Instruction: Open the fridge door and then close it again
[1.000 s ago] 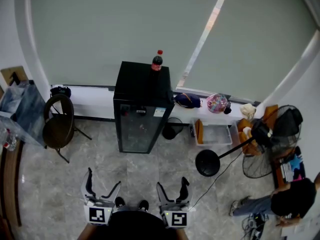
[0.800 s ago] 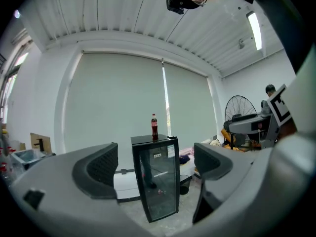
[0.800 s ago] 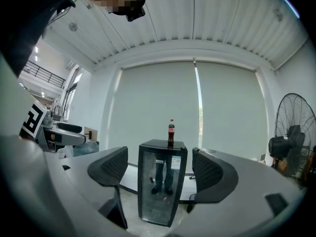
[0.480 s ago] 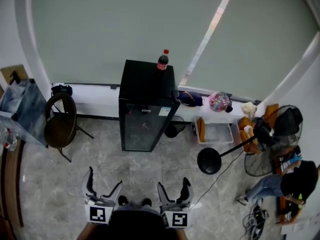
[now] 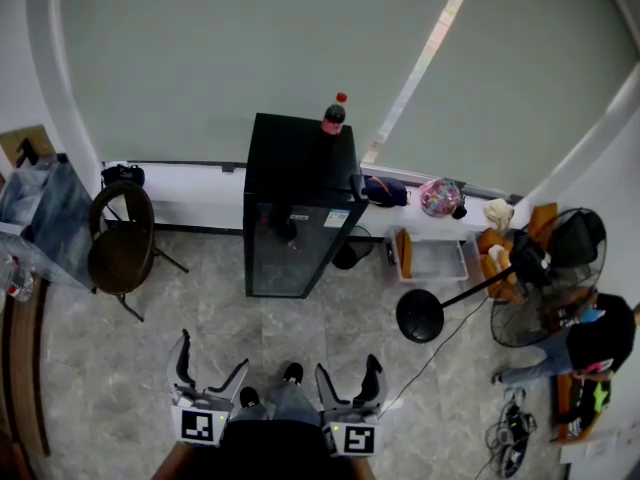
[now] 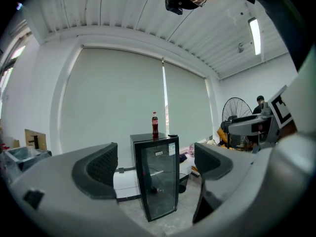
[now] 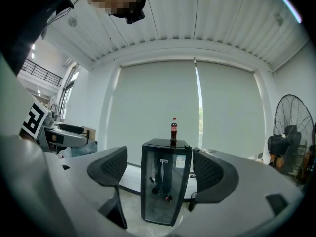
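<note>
Chair (image 5: 118, 243): at the left, by the far wall, left of the fridge.
Left gripper (image 5: 210, 364): near, low down, jaws spread wide with nothing in them, well apart from the fridge.
Fridge (image 5: 295, 208): black, in the middle by the far wall, glass door shut.
Bottle (image 5: 334, 116): upright on top of the fridge, at its far right corner.
Right gripper (image 5: 347, 373): near, beside the left one, jaws spread wide and holding nothing.
Fan (image 5: 540, 278): on the floor at the right.
Person (image 5: 590, 340): at the right edge, in a dark top.

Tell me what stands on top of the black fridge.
A red-capped cola bottle stands upright on the fridge, near its rear edge. Anything small and dark there cannot be made out.
</note>
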